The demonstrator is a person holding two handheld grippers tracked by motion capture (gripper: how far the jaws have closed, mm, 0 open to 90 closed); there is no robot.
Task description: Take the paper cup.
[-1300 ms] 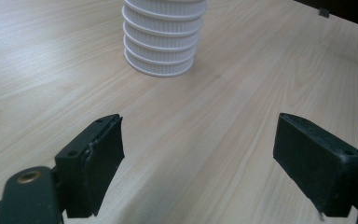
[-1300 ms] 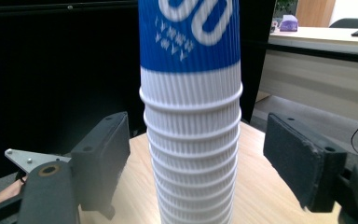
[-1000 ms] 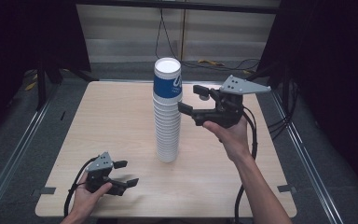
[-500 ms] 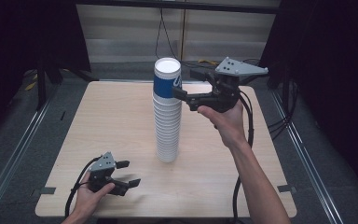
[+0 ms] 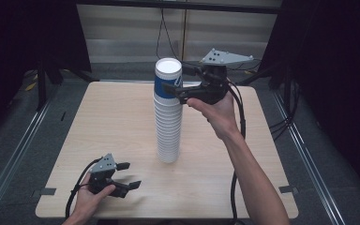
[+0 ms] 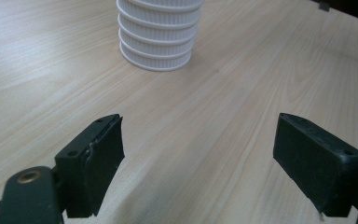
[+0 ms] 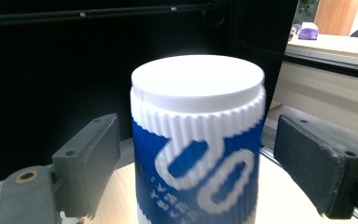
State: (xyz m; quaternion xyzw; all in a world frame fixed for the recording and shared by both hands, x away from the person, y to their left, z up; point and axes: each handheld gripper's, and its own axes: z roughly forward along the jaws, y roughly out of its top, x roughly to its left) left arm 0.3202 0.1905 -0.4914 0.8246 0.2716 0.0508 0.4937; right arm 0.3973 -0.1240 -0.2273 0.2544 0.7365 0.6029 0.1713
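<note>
Standing between parted jaws, top cup (image 7: 198,140), seemingly untouched

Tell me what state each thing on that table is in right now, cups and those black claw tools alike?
Stack of cups: upright on the table, upside down.
Top cup: blue and white, on the stack, sits between the right gripper's jaws, gaps on both sides.
Right gripper: open, raised around the top cup.
Left gripper: open, low by the table's near edge, holding nothing, apart from the stack.
</note>
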